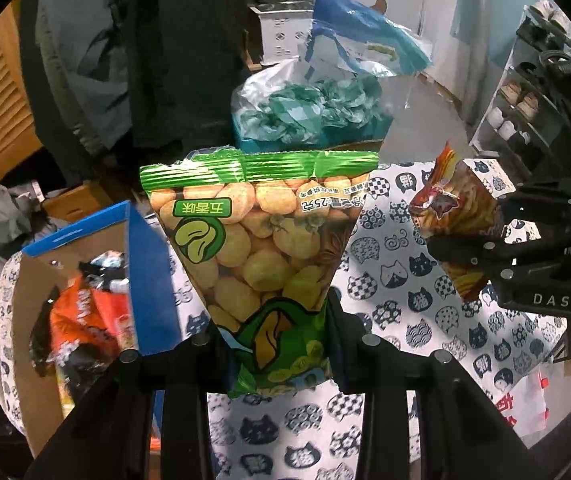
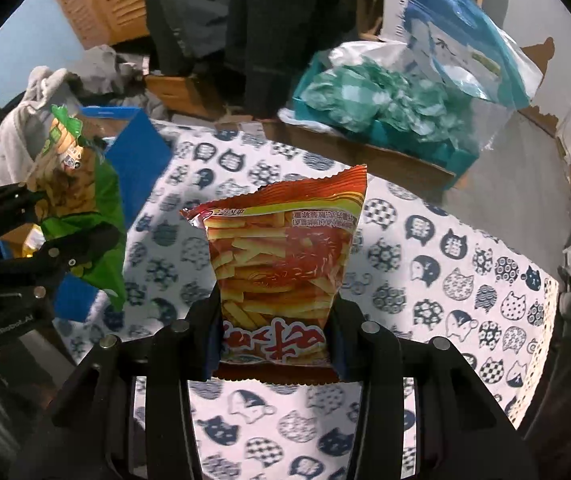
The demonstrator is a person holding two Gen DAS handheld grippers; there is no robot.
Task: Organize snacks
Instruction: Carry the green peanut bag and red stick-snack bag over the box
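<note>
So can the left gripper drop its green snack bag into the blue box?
Probably yes. The left gripper is shut on the green snack bag, and the blue box sits open-topped just beside it with nothing between them. Orange packets already lie inside.

The cat-print tablecloth (image 2: 425, 248) lies bare from the centre out to 3 and 5 o'clock in the right wrist view, so a gripper could pass there freely. At 10 o'clock the open blue box (image 1: 149, 272) stands on the cloth's edge, its walls upright and its inside already part filled with packets (image 1: 85, 320). At 1 o'clock a cardboard tray of teal wrapped goods (image 2: 385, 104) borders the far edge, with a blue plastic bag (image 2: 457, 32) rising above it. The two held packets hang well apart, open cloth between them.
</note>
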